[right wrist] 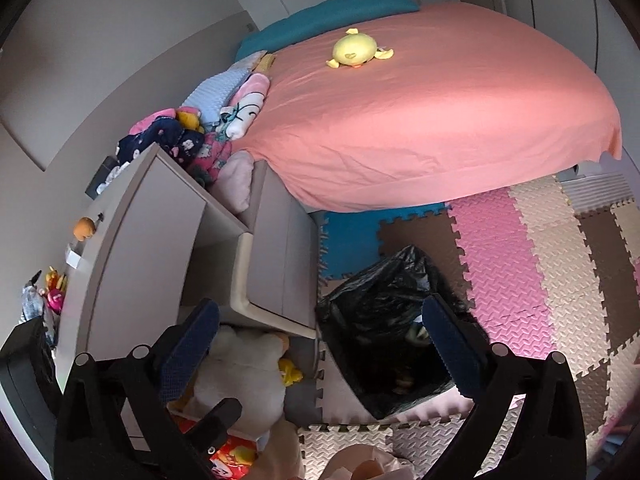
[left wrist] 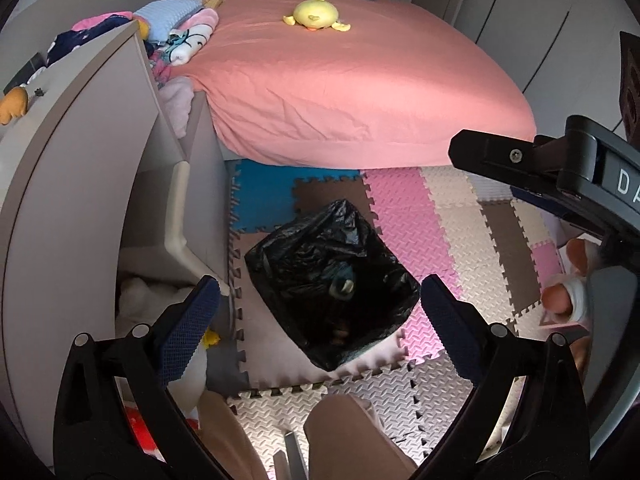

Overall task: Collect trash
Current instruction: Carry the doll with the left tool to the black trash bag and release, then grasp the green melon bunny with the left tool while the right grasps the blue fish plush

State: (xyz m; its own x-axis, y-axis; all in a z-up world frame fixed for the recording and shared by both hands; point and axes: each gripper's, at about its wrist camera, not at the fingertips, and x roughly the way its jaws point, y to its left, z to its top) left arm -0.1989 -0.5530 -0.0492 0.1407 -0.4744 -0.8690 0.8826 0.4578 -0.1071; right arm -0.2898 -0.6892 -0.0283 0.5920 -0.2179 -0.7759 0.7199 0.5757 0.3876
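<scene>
A black trash bag [left wrist: 320, 256] lies on the foam floor mat with its mouth gaping toward me. A pale scrap [left wrist: 343, 287] and small brown bits show inside it. My left gripper [left wrist: 320, 312] hangs above the bag's mouth, open wide, with nothing touching its blue pads [left wrist: 188, 328]. In the right wrist view the same bag [right wrist: 384, 304] sits just ahead of the right gripper [right wrist: 320, 344], which is also open wide and holds nothing. The right gripper's black body [left wrist: 560, 168] juts in at the right edge of the left wrist view, with a hand [left wrist: 560, 296] below it.
A bed with a pink sheet [left wrist: 360, 80] and a yellow plush duck [left wrist: 316, 14] fills the back. A grey cabinet [left wrist: 80, 200] with an open drawer stands left of the bag, a white plush toy [right wrist: 240, 368] at its foot. A person's legs [left wrist: 344, 436] are below.
</scene>
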